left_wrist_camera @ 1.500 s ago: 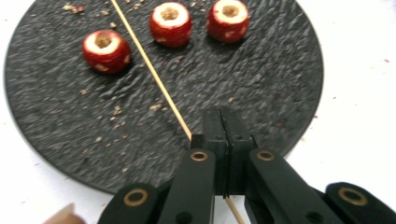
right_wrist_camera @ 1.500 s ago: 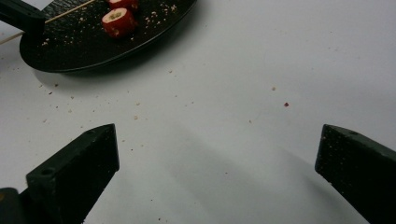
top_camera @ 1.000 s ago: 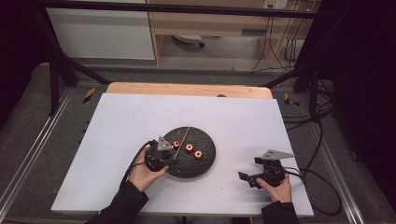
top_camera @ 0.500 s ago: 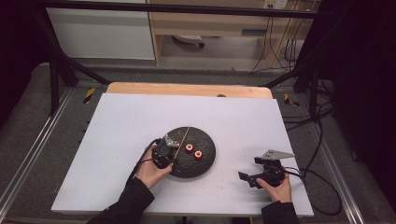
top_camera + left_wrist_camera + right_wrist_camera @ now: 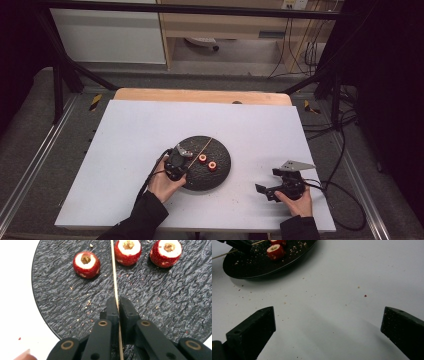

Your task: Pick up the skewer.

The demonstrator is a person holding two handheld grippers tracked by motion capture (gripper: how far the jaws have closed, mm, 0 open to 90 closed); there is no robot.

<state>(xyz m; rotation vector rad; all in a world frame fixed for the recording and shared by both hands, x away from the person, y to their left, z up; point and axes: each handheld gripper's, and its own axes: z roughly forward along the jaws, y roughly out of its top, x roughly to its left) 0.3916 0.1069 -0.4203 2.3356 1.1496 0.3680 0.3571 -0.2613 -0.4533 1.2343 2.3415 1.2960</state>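
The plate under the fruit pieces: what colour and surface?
Black, with a rough, wrinkled slate-like texture; the plate shows best in the left gripper view.

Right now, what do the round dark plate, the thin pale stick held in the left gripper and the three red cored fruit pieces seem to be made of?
The round dark plate looks like slate or stoneware: matte black with a rough, rippled surface. The thin pale stick seems to be bamboo or wood: straw-coloured, straight, dull. The left gripper is shut on it. The three red cored fruit pieces look like real fruit, perhaps hawthorn: glossy red skin, pale flesh, crumbs around.
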